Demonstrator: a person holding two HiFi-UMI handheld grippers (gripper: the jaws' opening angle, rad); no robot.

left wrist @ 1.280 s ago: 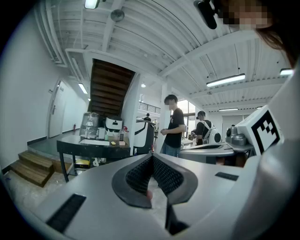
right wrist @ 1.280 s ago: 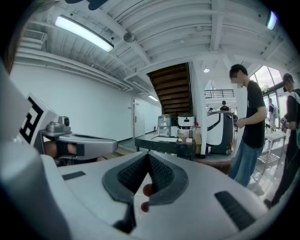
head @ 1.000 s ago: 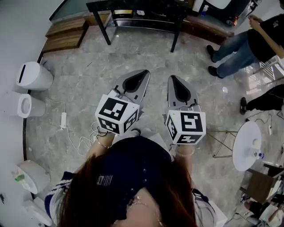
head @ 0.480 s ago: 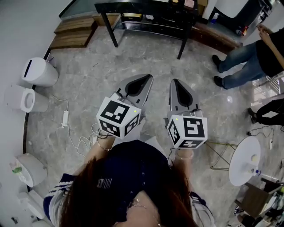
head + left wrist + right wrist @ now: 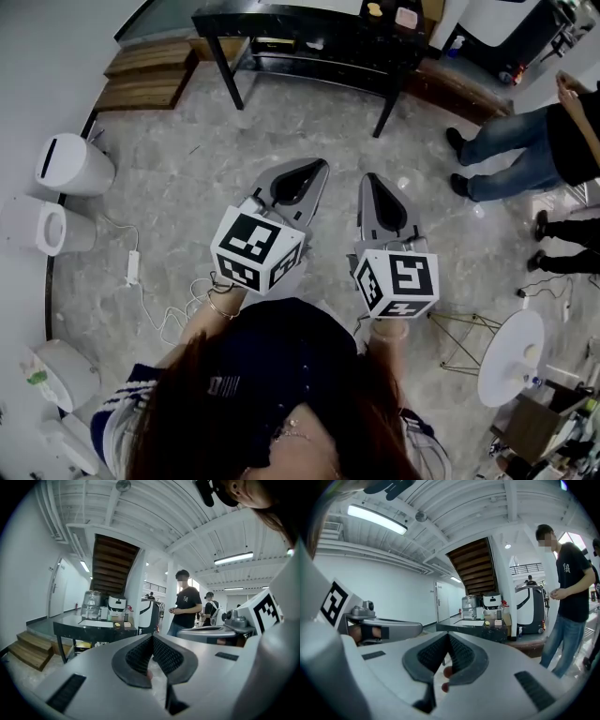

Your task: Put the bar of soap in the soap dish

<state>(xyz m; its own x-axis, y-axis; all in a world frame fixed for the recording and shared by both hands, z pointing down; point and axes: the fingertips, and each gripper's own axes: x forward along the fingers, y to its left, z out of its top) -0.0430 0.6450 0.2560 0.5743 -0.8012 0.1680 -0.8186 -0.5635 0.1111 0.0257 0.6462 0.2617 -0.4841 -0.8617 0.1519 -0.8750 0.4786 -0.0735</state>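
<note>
Left hand-held gripper (image 5: pixel 317 165) and right hand-held gripper (image 5: pixel 367 178), jaws together and empty, hang over open floor (image 5: pixel 178 197). Ahead, the black counter (image 5: pixel 300 19) bears a small yellow piece (image 5: pixel 374 9) near its right edge (too small to tell if soap).

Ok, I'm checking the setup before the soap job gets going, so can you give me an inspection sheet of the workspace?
Surface: black table ahead of both grippers, across the grey stone floor.
Job's things: a yellowish piece and a pink piece on the table's right end; too small to tell soap from dish.
Clutter: clear jar and white appliance on the table.
Grippers: left gripper and right gripper both shut, nothing between the jaws, held side by side.
Cables: white cable with adapter on the floor at left.
Surroundings: white bins, wooden steps, round white stand, a person in jeans standing at right.
</note>
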